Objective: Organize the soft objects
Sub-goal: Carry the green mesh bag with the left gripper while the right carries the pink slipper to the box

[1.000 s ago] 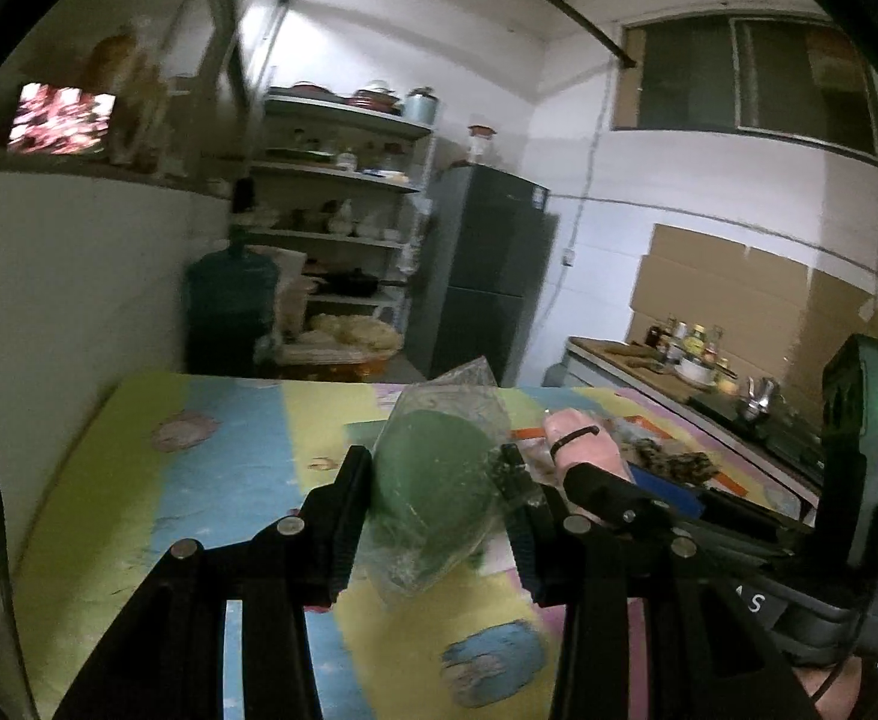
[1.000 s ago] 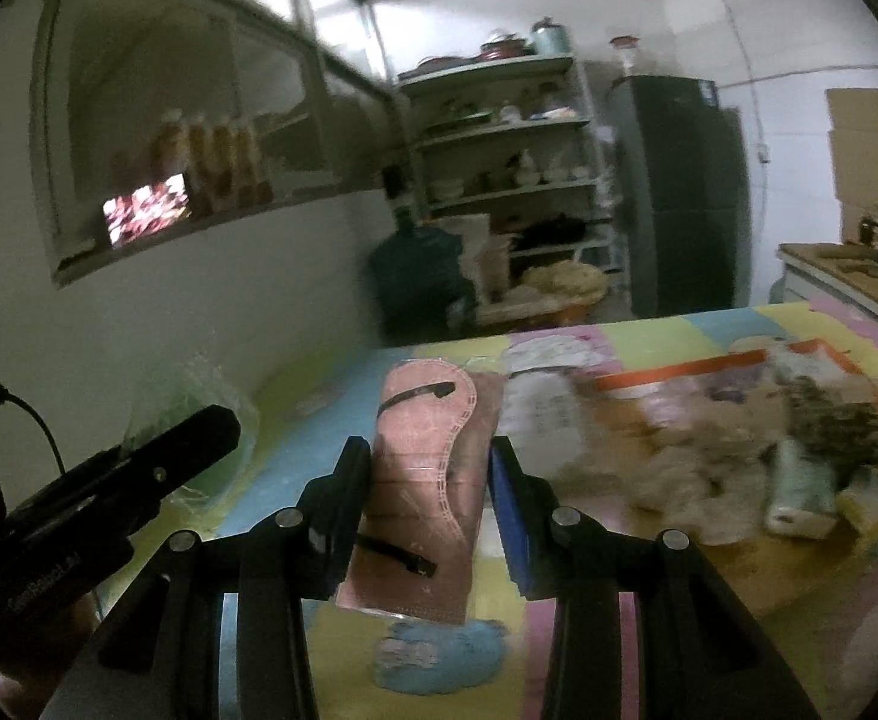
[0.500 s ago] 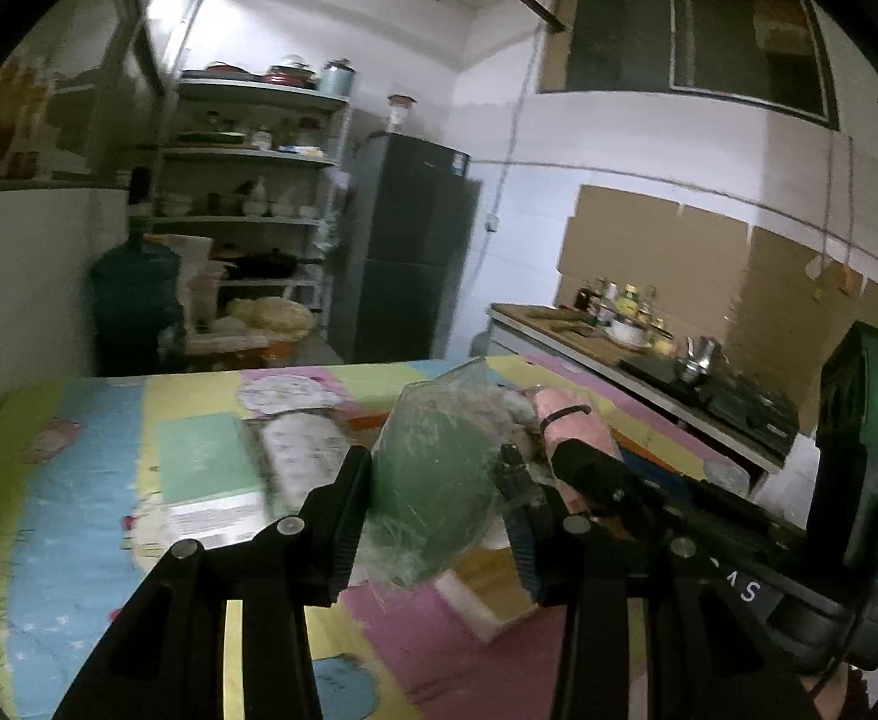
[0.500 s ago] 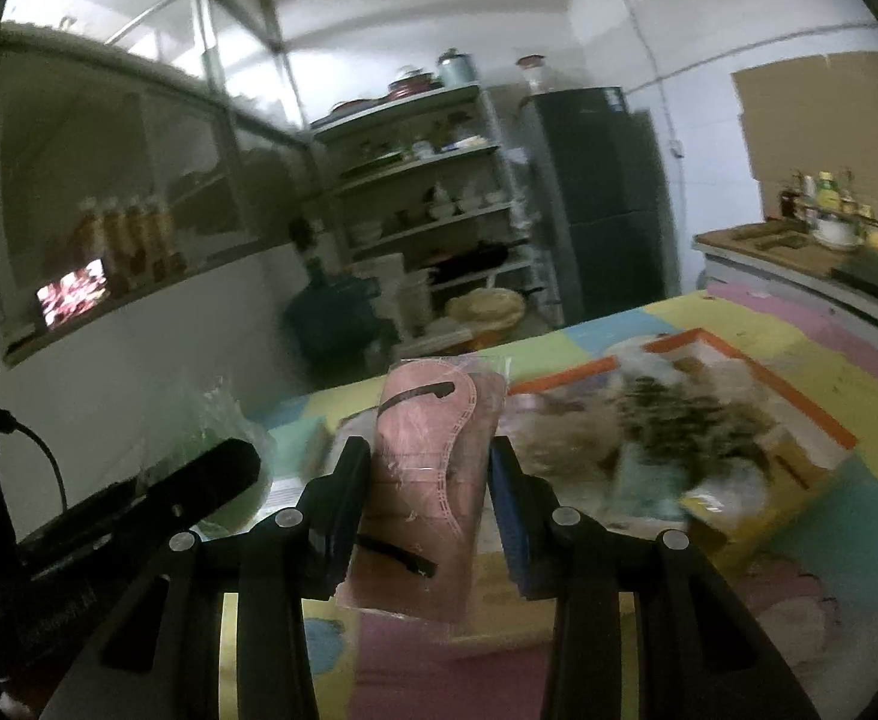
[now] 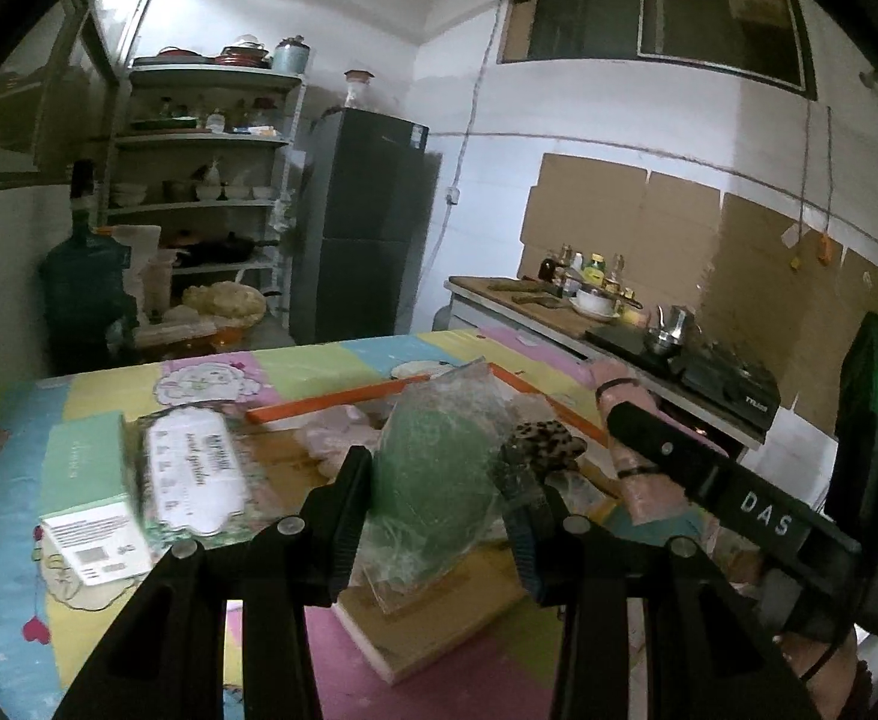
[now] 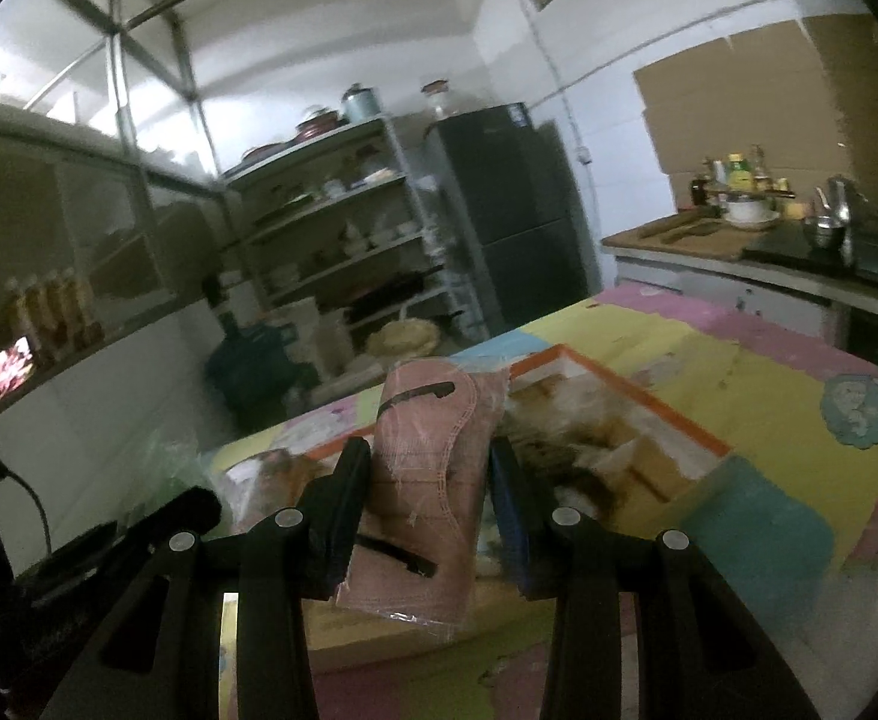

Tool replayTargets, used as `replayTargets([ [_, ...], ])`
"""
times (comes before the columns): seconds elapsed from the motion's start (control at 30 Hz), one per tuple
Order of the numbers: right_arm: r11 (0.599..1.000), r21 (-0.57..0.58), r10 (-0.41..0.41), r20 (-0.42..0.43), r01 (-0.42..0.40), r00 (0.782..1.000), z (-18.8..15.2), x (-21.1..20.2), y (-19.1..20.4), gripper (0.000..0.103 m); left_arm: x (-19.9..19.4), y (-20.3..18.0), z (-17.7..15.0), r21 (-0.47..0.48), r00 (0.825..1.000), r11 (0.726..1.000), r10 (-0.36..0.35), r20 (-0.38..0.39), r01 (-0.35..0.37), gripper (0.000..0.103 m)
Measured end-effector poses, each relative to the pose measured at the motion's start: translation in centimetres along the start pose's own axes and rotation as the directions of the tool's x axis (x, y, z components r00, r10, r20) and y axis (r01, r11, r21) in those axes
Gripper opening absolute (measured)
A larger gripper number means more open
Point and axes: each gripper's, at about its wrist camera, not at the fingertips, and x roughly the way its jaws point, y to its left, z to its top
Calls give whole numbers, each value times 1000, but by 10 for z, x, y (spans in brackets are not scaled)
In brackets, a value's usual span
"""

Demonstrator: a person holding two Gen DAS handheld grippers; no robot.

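My left gripper (image 5: 435, 483) is shut on a green soft item in a clear plastic bag (image 5: 432, 474), held above the table. My right gripper (image 6: 429, 480) is shut on a pink packaged item with black straps (image 6: 432, 480). In the left wrist view the right gripper (image 5: 667, 450) and its pink pack (image 5: 637, 462) show at the right. Below both lies a shallow orange-rimmed box (image 6: 649, 396) with several soft things in it, among them a leopard-print piece (image 5: 544, 438).
A pale green box (image 5: 87, 486) and a white labelled pack (image 5: 192, 474) lie on the left of the colourful table mat (image 6: 769, 396). Shelves (image 5: 204, 192), a dark fridge (image 5: 366, 222) and a water jug (image 5: 81, 294) stand behind. A counter with a stove (image 5: 727, 378) runs along the right.
Both grippers have swung to the right across the table, still holding their packs. The orange-rimmed box has come into view beneath them, and the counter now shows at the right.
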Motion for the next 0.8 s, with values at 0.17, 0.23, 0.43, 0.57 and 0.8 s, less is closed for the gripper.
replayTargets([
  [0.17, 999, 28, -40, 18, 40, 999, 5, -1, -23, 41, 20, -9, -2, 8, 1000, 1000, -12, -29, 12, 43],
  [0.23, 998, 42, -54, 22, 54, 998, 7, 0, -32, 41, 29, -13, -3, 11, 999, 1000, -14, -43, 15, 43],
  [0.43, 994, 77, -82, 23, 80, 996, 11, 5, -62, 41, 49, -23, -5, 21, 997, 1000, -11, -71, 13, 43],
  [0.57, 992, 86, -93, 12, 91, 996, 16, 14, -78, 41, 60, -28, -7, 30, 996, 999, -11, -88, 14, 43],
  [0.8, 992, 83, -97, -18, 98, 995, 20, 37, -90, 41, 76, -35, -12, 42, 992, 999, -5, -123, 11, 43],
])
